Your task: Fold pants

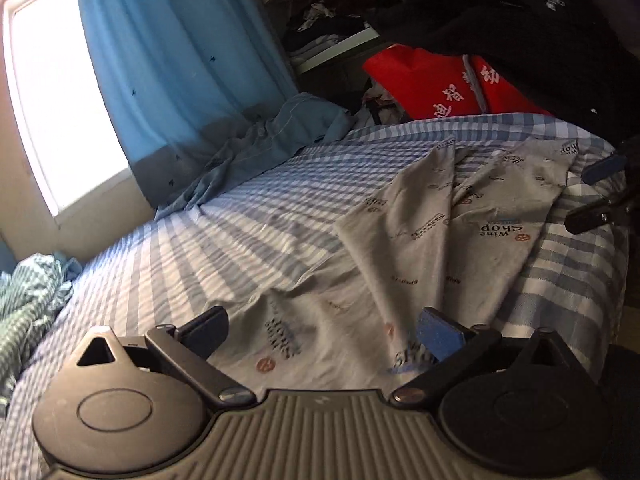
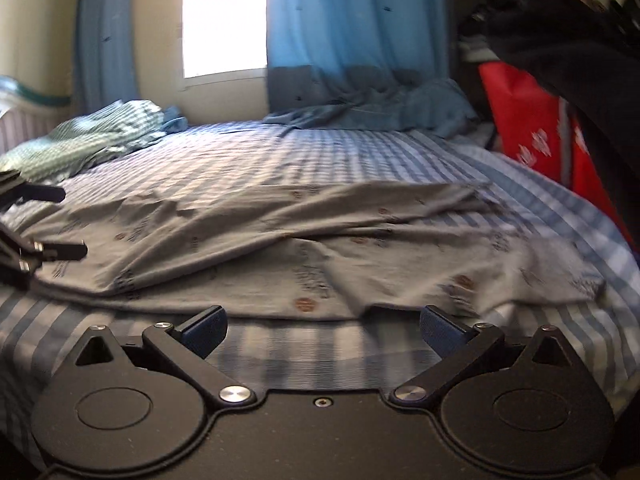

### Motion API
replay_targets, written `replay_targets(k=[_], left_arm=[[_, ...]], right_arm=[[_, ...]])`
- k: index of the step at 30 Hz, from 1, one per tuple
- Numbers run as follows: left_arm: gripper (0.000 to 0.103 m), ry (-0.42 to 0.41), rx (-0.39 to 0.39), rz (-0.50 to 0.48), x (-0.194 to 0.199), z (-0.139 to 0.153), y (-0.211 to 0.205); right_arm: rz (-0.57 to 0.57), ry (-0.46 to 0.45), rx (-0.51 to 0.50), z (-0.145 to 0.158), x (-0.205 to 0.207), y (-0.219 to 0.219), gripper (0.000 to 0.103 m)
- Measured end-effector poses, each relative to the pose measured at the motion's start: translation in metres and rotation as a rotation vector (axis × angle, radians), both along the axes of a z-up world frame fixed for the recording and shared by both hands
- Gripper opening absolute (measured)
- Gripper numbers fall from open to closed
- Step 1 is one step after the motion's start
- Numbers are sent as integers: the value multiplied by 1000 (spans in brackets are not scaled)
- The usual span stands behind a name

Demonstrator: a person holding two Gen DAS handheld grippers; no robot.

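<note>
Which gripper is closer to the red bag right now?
Right. The right gripper hangs over the pants at the bed end near the red bag. The left gripper is over the pants' far end, toward the green checked cloth.

My left gripper has a ribbed grey body behind its fingers, with two round black housings either side. Black linkage arms run forward to blue-padded fingertips, pinned by silver screws. My right gripper is all black, with one small bolt between its hinge screws.
</note>
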State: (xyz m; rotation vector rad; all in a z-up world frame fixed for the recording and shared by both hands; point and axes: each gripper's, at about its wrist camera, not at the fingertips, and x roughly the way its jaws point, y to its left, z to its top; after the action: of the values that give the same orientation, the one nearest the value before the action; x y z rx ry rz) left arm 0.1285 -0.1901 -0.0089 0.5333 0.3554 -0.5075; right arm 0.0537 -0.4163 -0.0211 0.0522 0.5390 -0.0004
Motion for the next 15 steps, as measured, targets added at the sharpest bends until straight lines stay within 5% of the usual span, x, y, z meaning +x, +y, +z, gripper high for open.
replay_targets(k=[6,15], left_arm=[[99,-51,122,-113,-2,-11,-69],[50,78,181,-127,22,-31,-97]], right_arm=[[-49,34,116,11,34,-63,102],[-88,65,369,29,136,-148,98]])
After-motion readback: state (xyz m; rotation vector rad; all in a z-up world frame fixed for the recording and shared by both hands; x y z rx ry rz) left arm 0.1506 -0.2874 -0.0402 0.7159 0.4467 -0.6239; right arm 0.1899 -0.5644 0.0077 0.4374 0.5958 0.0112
